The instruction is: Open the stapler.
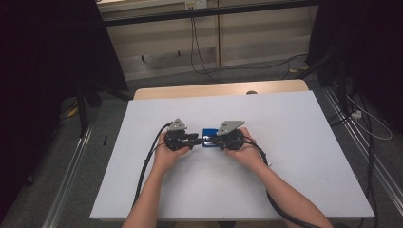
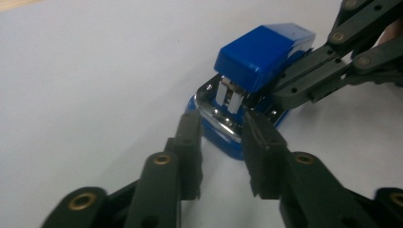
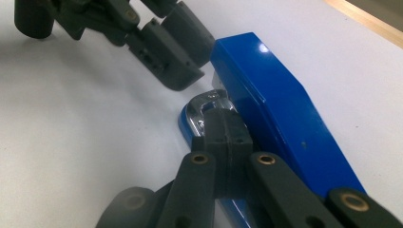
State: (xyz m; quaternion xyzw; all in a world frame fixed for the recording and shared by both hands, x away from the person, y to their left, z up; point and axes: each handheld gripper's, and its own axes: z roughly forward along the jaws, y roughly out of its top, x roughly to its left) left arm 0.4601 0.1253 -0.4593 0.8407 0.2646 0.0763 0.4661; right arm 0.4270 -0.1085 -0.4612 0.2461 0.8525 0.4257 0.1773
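A blue plastic stapler with a chrome metal base plate (image 1: pixel 207 138) lies near the middle of the pale grey counter (image 1: pixel 294 156), flanked by both tools. The right hand-held gripper (image 3: pixel 223 124) comes in from the stapler's rear; its jaws are pressed together with no gap, wedged in the slot between the blue top arm and the chrome plate, so it appears to pin the base rather than clamp the body. The left hand-held gripper (image 2: pixel 222 142) faces the stapler's front end; its jaws stand at a narrow gap either side of the nose, level with the blue base (image 2: pixel 223 137), and whether the pads already press on it cannot be told.

To do this step well, judged from these views:
- Keep the right hand-held gripper steady, since it is what stops the stapler sliding on the smooth counter.
- Centre the left jaws on the stapler's nose, so both pads meet the sides of the base together and do not twist it.
- Seat the pads on the flat blue sides, below the chrome lip, where slipping is less likely.
- Keep the left pads clear of the staple outlet (image 2: pixel 231 95) just above.
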